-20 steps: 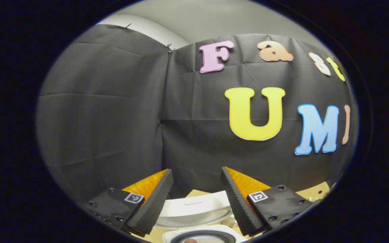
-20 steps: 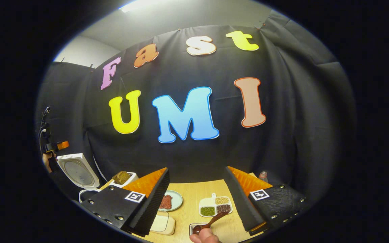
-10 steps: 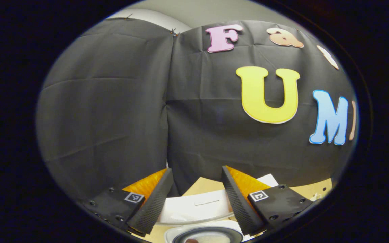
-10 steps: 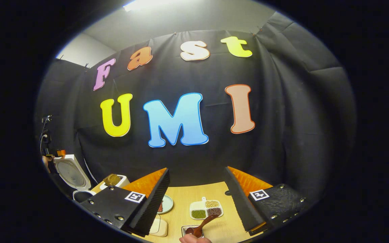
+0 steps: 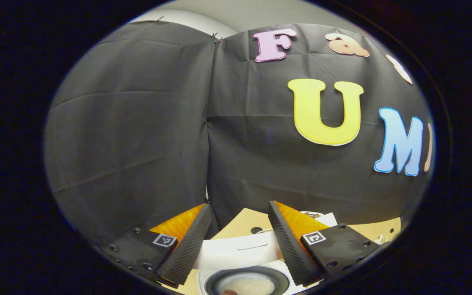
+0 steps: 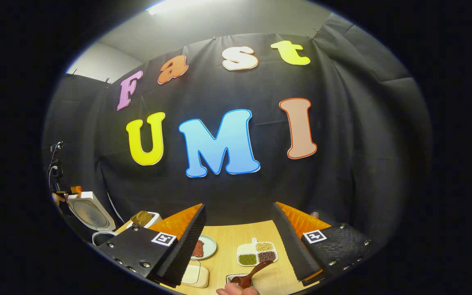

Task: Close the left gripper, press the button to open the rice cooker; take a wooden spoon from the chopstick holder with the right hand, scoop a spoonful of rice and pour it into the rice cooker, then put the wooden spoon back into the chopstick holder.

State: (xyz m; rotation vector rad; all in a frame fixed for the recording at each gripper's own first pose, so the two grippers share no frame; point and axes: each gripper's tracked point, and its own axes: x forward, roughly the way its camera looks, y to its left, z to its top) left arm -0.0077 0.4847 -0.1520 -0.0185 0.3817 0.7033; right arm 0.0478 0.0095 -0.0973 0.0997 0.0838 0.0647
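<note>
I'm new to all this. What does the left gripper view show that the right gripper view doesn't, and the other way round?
Left gripper view: it looks down between the fingers of the open left gripper into a dark pot with white rice inside. Right gripper view: past the open right gripper lie a small plate, a divided dish of beans, a wooden spoon and a hand at the bottom edge. Shared: the rice cooker with its lid up, the wooden table and the black wall cloth.
</note>
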